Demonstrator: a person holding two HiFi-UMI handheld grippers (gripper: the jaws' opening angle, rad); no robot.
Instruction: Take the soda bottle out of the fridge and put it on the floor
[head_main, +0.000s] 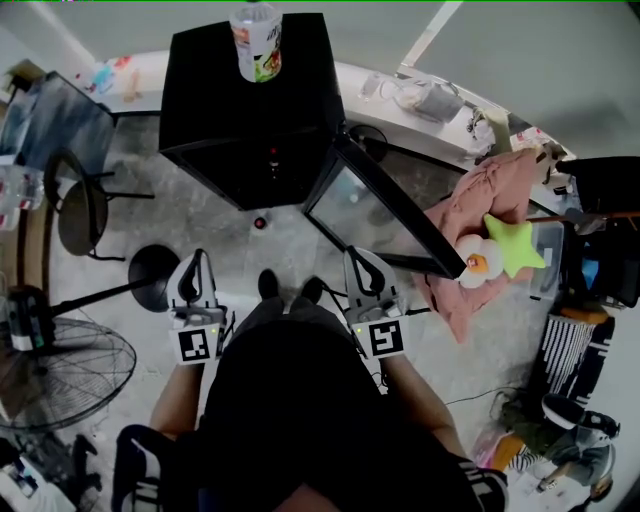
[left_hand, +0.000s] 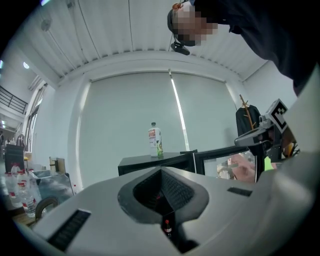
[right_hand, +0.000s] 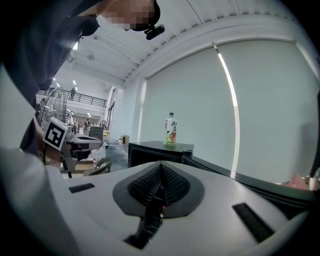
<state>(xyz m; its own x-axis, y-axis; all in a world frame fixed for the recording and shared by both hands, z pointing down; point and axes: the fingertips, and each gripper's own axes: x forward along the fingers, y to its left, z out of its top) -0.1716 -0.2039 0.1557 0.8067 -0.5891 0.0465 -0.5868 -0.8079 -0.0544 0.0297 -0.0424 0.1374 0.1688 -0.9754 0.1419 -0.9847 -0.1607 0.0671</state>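
A black mini fridge (head_main: 250, 100) stands ahead of me with its glass door (head_main: 385, 210) swung open to the right. On the floor just in front of it stands a small dark soda bottle with a red cap (head_main: 260, 222). It also shows through the slit under the left jaws as a tiny soda bottle (left_hand: 166, 227). My left gripper (head_main: 196, 262) and right gripper (head_main: 358, 262) are held close to my body, well short of the bottle. Both are shut and hold nothing. The pads of the left gripper (left_hand: 161, 187) and of the right gripper (right_hand: 161, 187) meet.
A taller clear bottle with a green and red label (head_main: 257, 40) stands on top of the fridge. A chair (head_main: 85, 210), a round stand base (head_main: 150, 275) and a floor fan (head_main: 60, 370) are at the left. A pink cloth with plush toys (head_main: 490, 215) lies at the right.
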